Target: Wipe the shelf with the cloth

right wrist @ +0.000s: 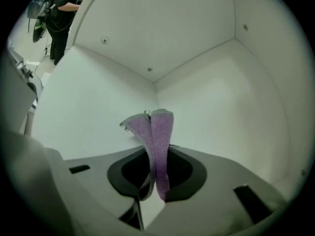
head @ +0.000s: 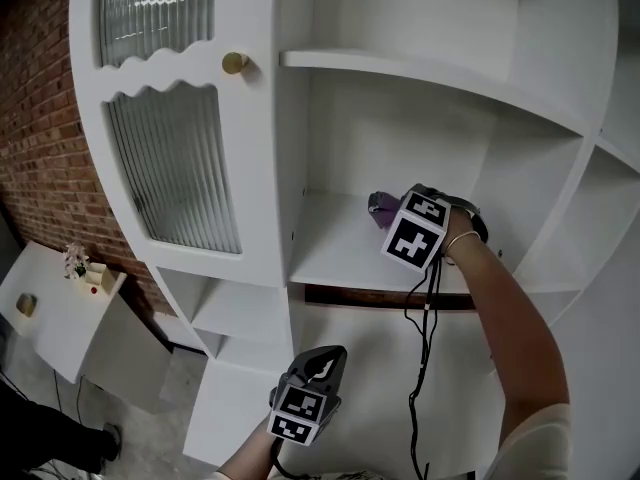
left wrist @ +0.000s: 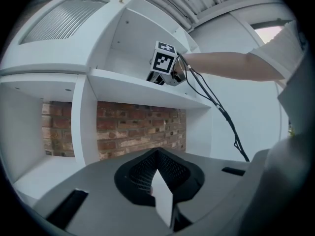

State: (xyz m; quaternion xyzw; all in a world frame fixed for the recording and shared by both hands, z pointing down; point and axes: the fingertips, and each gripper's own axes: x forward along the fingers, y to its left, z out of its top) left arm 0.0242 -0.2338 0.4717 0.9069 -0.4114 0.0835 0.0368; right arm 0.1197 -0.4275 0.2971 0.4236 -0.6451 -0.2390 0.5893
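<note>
A purple cloth (right wrist: 156, 141) sticks up folded from my right gripper (right wrist: 153, 181), which is shut on it. In the head view the right gripper (head: 385, 211) reaches into the middle compartment of the white shelf (head: 340, 253), with the cloth (head: 380, 206) at the shelf board near its back. The left gripper view shows the right gripper's marker cube (left wrist: 163, 62) above that shelf board (left wrist: 138, 88). My left gripper (head: 322, 363) hangs low in front of the cabinet, jaws shut with nothing held (left wrist: 157, 181).
A cabinet door with ribbed glass (head: 175, 163) and a brass knob (head: 234, 63) stands left of the compartment. Brick wall (head: 40, 138) lies at far left, a small white table (head: 60, 303) below it. A black cable (head: 420, 368) trails from the right gripper.
</note>
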